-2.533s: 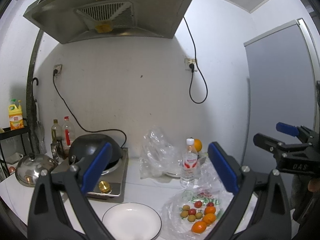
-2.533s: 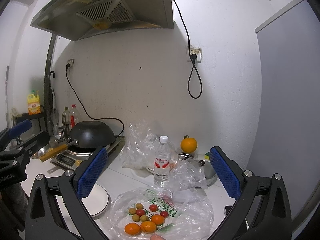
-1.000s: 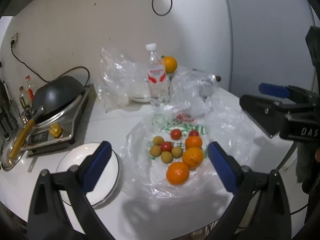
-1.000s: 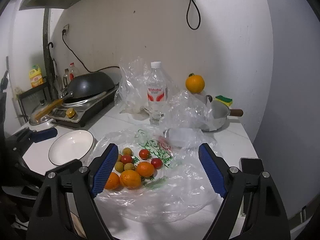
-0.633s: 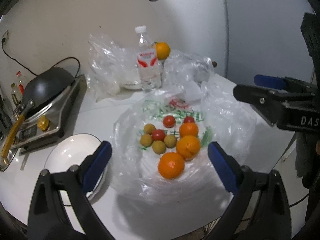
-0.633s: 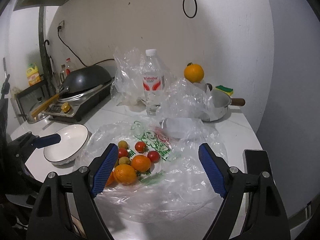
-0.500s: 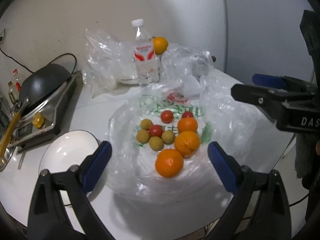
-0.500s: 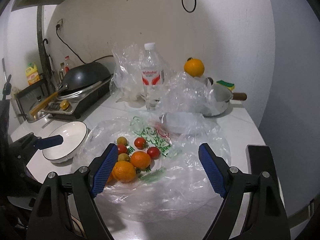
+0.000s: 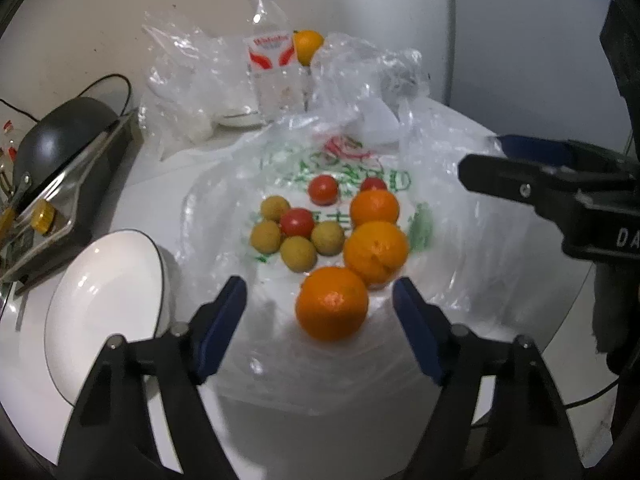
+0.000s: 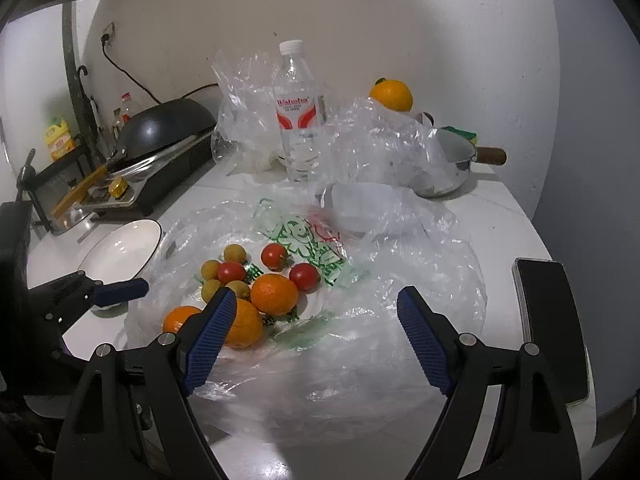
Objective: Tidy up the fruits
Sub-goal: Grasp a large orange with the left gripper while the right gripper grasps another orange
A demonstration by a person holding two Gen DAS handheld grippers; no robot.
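Note:
Fruit lies on a spread clear plastic bag (image 9: pixel 448 216) on the white counter. Three oranges sit together; the nearest orange (image 9: pixel 332 303) lies just ahead of my open, empty left gripper (image 9: pixel 318 300). Behind it are small red tomatoes (image 9: pixel 297 222) and several yellow-brown round fruits (image 9: pixel 298 254). An empty white bowl (image 9: pixel 104 304) stands left of the bag. My right gripper (image 10: pixel 310 318) is open and empty above the bag's near part, with the oranges (image 10: pixel 275 294) by its left finger. The bowl (image 10: pixel 120 254) shows at the left there.
A water bottle (image 10: pixel 299 112), crumpled bags (image 10: pixel 376 148), another orange (image 10: pixel 391 95) and a saucepan (image 10: pixel 452 164) stand at the back. A wok on a cooker (image 10: pixel 160 132) is at the left. A dark phone (image 10: pixel 552 316) lies at the counter's right edge.
Both grippers have tilted down from the wall and hood toward the counter and moved closer to the fruit. The left gripper's jaws now bracket the nearest orange more closely.

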